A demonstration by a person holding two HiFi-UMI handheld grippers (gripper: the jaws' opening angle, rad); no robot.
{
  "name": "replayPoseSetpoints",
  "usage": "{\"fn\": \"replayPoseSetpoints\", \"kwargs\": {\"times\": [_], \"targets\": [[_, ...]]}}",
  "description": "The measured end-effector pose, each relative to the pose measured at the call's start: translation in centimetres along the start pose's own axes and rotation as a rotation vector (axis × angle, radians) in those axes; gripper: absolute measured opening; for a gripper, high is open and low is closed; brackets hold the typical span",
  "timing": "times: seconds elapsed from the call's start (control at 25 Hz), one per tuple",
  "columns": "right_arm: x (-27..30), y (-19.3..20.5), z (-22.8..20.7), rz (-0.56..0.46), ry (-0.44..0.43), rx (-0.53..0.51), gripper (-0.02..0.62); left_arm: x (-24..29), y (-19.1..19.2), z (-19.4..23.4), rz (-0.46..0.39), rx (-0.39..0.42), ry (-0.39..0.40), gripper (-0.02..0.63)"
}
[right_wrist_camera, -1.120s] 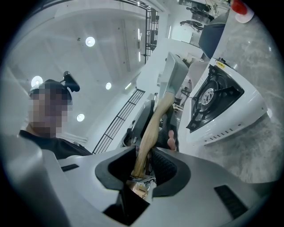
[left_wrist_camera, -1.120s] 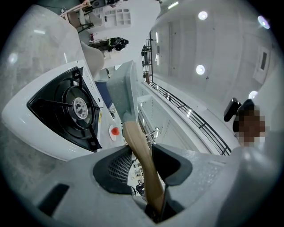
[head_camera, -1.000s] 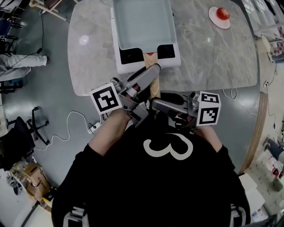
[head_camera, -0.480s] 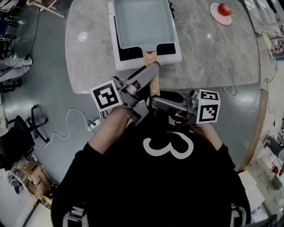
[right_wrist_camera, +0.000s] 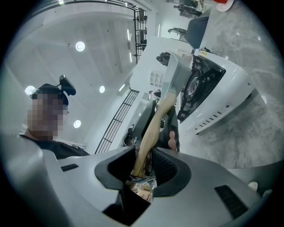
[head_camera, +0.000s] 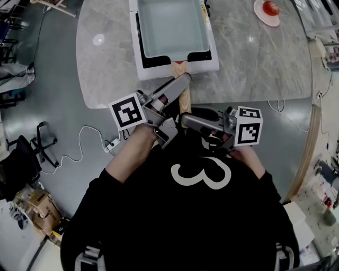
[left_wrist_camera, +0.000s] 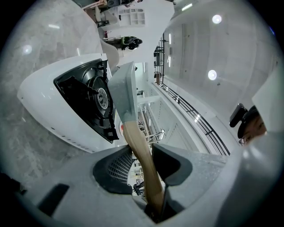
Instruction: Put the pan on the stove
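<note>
- Marble bench [head_camera: 254, 63] carries a white stove [head_camera: 212, 66] near its front edge.
- Left tool [head_camera: 180, 84] and right tool [head_camera: 186, 119], just short of the stove, both half closed and clamped on the wooden handle [head_camera: 184, 99].
- Grey rectangular pan [head_camera: 172, 26] is over the stove top, with its handle past the stove's near edge. Can't tell if it rests on the stove.
- Plate [head_camera: 260, 16] is far right of the stove.

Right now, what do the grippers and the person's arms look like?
Left gripper and right gripper: grey bodies, each with a white cube bearing black square markers. The pads are dark with a grid texture. The person wears a black top with a white 3; forearms uncovered.
</note>
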State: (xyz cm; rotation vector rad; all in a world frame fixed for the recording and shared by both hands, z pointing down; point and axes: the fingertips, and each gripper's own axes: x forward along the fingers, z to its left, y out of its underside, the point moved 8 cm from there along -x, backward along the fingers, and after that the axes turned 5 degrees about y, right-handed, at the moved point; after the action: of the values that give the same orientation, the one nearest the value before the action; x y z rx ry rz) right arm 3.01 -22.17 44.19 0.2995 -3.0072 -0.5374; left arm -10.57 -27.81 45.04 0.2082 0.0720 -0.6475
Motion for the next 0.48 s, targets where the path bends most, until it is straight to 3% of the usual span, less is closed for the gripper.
{"fn": "replayPoseSetpoints", "kwargs": {"times": [0.48], "targets": [[0.02,0.60,-0.72,0.004,0.009,0.025,0.107,-0.38,0.48,1.07,-0.006,-0.038,-0.023,0.149]]}}
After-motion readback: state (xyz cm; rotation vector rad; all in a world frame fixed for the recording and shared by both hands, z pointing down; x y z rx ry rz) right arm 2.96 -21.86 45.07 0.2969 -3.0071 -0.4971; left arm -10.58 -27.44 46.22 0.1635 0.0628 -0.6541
